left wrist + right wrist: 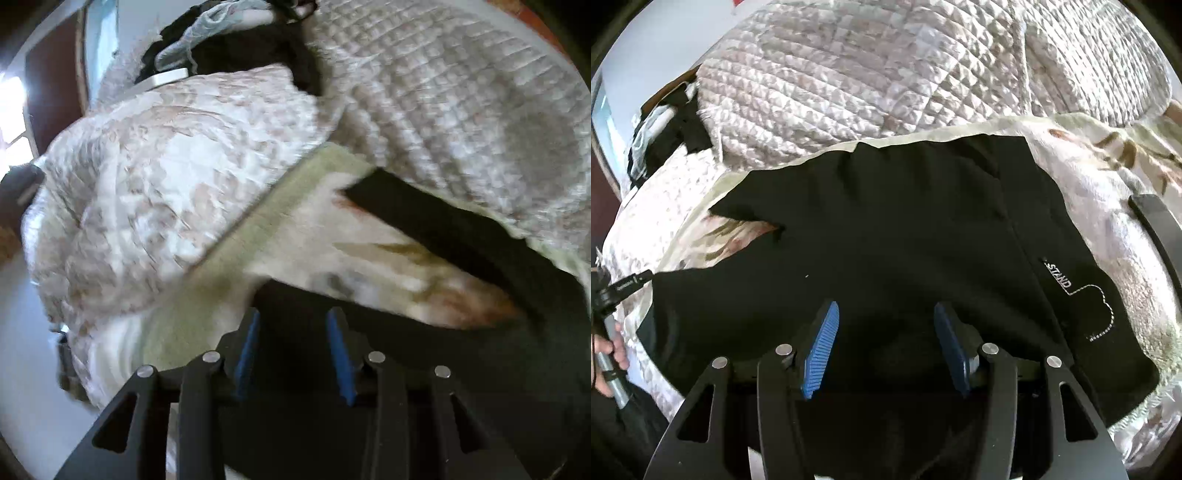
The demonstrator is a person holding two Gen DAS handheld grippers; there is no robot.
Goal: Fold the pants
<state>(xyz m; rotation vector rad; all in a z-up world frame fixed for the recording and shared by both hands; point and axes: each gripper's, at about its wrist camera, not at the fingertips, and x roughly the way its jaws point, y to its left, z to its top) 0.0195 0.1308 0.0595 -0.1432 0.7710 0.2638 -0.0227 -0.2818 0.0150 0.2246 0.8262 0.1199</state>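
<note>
The black pants [886, 236] lie spread on the bed, on a cream floral blanket [1108, 229] that gives them a flat, soft base for folding, with the quilted bedspread [849, 74] bunched up behind them out of the way. The pants look already doubled over, a printed "STAND" logo [1059, 276] facing up near their right edge. The right hand-held gripper [886, 343] hovers low over the near edge of the cloth, its blue pads spread apart and holding nothing, probably lined up to pinch that edge for the next fold. The left hand-held gripper [293, 347] sits over the left part of the pants [461, 236], also parted and empty; its view is smeared, so I cannot tell whether it touches the fabric. A heap of other clothes [221, 40] waits at the far corner of the bed.
</note>
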